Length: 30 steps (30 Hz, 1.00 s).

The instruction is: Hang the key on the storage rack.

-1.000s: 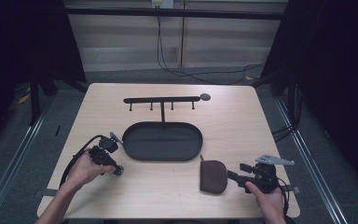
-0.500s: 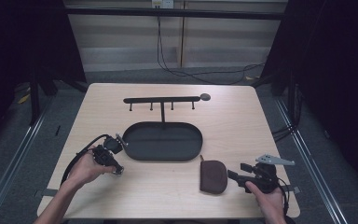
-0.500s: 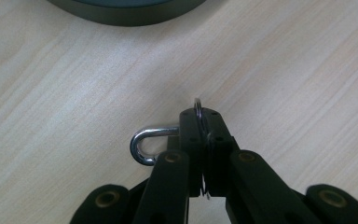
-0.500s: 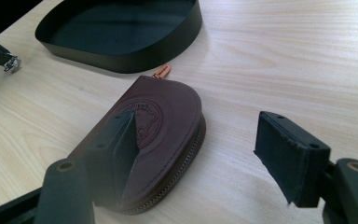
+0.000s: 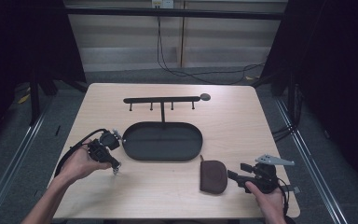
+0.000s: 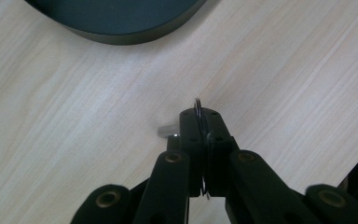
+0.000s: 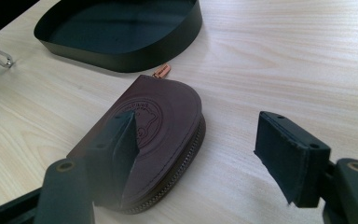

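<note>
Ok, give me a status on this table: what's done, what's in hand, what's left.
Done: the left gripper is shut on a metal key ring beside the tray. In hand: the right gripper is open at the zipped brown pouch, not gripping it. Left: the hook rack and tray hold nothing, so ring and pouch probably have yet to be placed.

Pale wooden table (image 5: 261,121), dark oval tray (image 5: 163,142) (hook rack behind), brown pouch (image 5: 213,176)

Both grippers are black: left gripper (image 5: 103,150) trails a looping black cable; right gripper (image 5: 256,177) carries a grey three-cornered plate; brass-coloured pivot rivets; forearms bare, unsleeved.
</note>
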Each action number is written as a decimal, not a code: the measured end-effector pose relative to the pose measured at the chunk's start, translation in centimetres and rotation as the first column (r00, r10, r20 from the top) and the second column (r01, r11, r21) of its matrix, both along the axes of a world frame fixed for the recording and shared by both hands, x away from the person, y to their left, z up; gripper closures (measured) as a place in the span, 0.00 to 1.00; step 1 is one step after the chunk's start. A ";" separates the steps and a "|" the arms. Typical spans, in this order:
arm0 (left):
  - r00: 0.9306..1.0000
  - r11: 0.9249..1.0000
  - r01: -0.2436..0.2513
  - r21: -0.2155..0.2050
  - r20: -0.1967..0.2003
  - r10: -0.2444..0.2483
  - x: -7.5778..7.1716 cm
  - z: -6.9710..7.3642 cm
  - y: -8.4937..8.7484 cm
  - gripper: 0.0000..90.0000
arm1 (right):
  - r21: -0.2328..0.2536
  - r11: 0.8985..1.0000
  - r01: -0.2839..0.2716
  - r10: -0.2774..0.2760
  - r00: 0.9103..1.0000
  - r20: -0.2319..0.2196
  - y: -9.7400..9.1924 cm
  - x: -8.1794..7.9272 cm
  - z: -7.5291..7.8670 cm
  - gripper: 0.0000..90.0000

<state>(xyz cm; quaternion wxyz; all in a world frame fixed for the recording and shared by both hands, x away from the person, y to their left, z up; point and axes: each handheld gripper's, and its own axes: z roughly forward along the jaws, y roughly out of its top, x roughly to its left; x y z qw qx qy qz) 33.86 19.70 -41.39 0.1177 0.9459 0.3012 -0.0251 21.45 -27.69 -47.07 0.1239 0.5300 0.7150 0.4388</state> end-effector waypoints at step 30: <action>0.998 0.993 0.054 0.101 0.029 -0.057 0.2 4.5 -1.0 0.99 | -0.002 1.000 0.006 -0.006 1.000 -0.004 0.0 0.0 0.0 0.32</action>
